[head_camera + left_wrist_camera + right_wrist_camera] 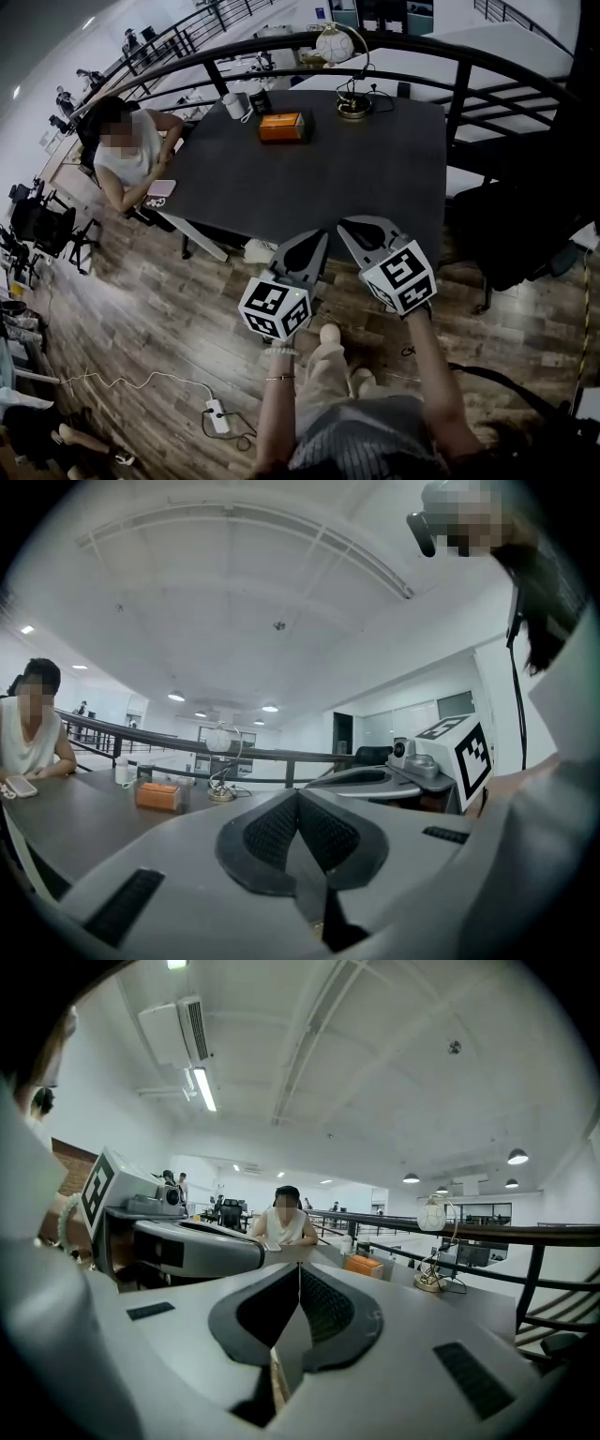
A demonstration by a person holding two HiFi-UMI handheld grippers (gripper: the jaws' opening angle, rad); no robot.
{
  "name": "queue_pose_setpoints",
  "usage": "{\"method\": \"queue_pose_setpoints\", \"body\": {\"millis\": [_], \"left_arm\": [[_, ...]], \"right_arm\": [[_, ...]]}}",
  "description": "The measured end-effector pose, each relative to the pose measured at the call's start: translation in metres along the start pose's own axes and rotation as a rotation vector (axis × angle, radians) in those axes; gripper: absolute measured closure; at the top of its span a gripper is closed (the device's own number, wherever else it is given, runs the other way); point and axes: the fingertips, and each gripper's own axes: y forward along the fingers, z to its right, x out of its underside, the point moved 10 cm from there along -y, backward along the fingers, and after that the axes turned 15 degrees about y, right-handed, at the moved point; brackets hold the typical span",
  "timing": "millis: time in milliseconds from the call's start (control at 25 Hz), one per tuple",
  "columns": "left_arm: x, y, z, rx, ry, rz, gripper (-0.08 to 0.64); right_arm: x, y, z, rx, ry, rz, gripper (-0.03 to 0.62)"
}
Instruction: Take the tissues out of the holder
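Observation:
An orange tissue holder [285, 126] sits on the far part of a dark table [319, 178], and it shows small in the left gripper view [157, 796] and the right gripper view [364, 1266]. My left gripper [318, 238] and right gripper [348, 226] hover side by side over the table's near edge, well short of the holder. Both are shut with nothing between the jaws. In the left gripper view the left gripper [298, 795] has its pads pressed together; so does the right gripper [299, 1269] in its own view.
A person in a white top [131, 150] sits at the table's left side with a pink phone [161, 188]. A white cup [235, 105] and a globe lamp [337, 47] stand at the back. A black railing [394, 47] curves behind; a dark chair [506, 225] stands right. A power strip [217, 415] lies on the floor.

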Motion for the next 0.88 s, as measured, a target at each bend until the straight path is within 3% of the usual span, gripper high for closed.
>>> {"method": "queue_pose_setpoints", "body": {"millis": [400,880], "left_arm": [[0.011,0.047,-0.057,0.031,0.002,0.001,0.552],[0.021,0.088,-0.135,0.080,-0.003,0.007,0.552]], "right_arm": [[-0.010,0.047,0.046,0.012,0.128,0.070,0.577],[-0.034,0.115,0.081,0.065,0.142,0.084,0.577]]}}
